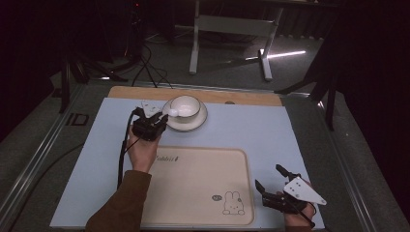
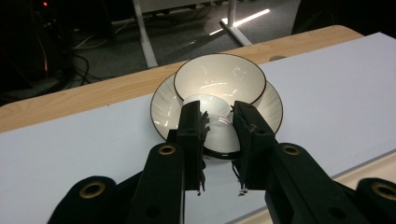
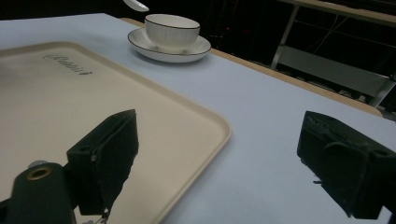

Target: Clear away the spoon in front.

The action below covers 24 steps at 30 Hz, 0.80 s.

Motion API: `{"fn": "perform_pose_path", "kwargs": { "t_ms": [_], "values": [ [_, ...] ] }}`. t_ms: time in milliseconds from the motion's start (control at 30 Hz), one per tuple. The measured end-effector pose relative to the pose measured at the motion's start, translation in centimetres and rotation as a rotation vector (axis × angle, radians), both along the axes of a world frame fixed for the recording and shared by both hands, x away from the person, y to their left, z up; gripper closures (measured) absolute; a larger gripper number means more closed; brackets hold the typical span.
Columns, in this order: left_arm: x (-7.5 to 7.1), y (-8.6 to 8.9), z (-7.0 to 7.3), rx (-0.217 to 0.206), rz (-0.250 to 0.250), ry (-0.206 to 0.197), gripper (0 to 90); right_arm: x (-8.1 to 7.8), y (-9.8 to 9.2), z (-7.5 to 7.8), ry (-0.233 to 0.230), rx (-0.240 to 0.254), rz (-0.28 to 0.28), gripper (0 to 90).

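Note:
A white bowl (image 1: 186, 104) stands on a white saucer (image 1: 194, 125) with a dark rim, at the far middle of the blue mat (image 1: 261, 130). My left gripper (image 1: 162, 116) hovers just left of the saucer, shut on a white ceramic spoon (image 1: 172, 112). In the left gripper view the spoon (image 2: 206, 102) lies between the jaws of the left gripper (image 2: 217, 110). Its scoop end hangs over the saucer (image 2: 161, 109) in front of the bowl (image 2: 219, 77). My right gripper (image 1: 267, 176) rests open at the near right. In its own view the right gripper (image 3: 218, 135) holds nothing.
A beige tray (image 1: 203, 179) with a rabbit drawing lies on the mat's near half; its corner shows by the right gripper's left jaw (image 3: 187, 116). A wooden table edge (image 1: 241, 96) runs behind the mat. A white table frame (image 1: 227, 29) stands on the floor beyond.

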<state>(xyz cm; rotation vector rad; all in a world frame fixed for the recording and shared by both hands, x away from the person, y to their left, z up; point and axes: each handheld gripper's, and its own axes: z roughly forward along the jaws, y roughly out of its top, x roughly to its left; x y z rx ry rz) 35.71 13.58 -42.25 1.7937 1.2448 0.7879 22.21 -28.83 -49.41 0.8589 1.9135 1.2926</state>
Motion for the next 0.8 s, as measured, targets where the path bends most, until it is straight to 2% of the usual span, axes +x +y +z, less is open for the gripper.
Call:
{"fn": "perform_pose_path", "kwargs": {
  "t_ms": [433,800],
  "values": [
    [-2.0,0.5,0.2,0.025,0.027,-0.024,74.2,0.0,0.0,0.0,-0.002,0.004,-0.003,12.3],
    [-3.5,1.4,-0.5,0.015,0.056,-0.023,74.2,-0.1,0.0,0.0,-0.005,0.004,-0.004,12.3]
  ]
}}
